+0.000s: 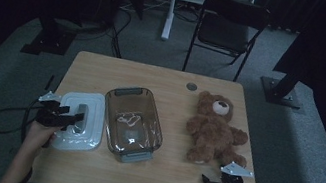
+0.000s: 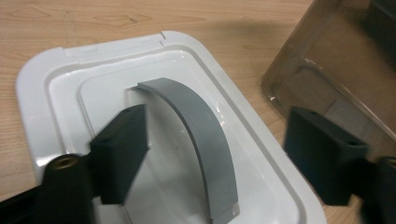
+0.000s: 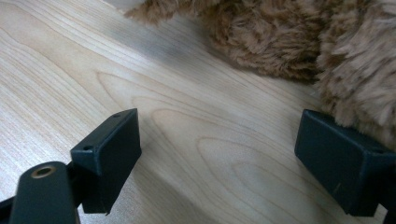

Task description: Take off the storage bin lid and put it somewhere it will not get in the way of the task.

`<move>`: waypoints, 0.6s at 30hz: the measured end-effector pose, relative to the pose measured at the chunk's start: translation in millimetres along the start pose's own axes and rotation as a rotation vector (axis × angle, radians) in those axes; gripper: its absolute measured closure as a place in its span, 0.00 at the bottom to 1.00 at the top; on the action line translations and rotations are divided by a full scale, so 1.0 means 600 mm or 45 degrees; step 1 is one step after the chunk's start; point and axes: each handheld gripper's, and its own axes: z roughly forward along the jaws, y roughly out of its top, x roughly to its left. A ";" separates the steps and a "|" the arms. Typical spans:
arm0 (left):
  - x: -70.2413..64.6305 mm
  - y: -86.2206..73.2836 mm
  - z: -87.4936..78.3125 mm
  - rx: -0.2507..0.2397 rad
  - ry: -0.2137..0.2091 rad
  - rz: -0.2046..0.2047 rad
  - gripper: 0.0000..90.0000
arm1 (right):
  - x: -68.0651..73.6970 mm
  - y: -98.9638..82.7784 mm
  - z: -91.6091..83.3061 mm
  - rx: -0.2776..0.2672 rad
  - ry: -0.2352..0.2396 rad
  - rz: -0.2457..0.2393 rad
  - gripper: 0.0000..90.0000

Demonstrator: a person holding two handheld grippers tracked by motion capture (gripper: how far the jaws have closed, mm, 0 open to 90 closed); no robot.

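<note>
The left gripper (image 2: 212,154) hangs over the white lid (image 1: 77,127), jaws spread clear of its grey handle (image 2: 198,140), so the lid lies flat on the table (image 1: 163,79) beside the open container (image 1: 132,122), out of the way. The right gripper (image 3: 219,158) waits released by the teddy bear (image 1: 215,128), seemingly ready to pack it.

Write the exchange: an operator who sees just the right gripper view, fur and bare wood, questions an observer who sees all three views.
Operator: What is that fur?
Observer: A teddy bear, lying face up on the right of the table.
Operator: What is the other hand at?
Observer: The left gripper stands open, with the grey handle of a white lid between its jaws.
Operator: Where's the lid's box?
Observer: A clear box stands right of the lid, mid-table.
</note>
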 end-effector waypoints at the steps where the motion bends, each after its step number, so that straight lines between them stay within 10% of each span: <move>1: -0.001 0.000 -0.004 -0.009 0.011 -0.002 0.21 | 0.000 0.000 0.000 0.000 0.000 0.000 0.15; 18: -0.039 -0.024 -0.072 -0.029 0.000 0.137 0.01 | 0.000 0.000 0.000 -0.001 0.004 -0.007 0.15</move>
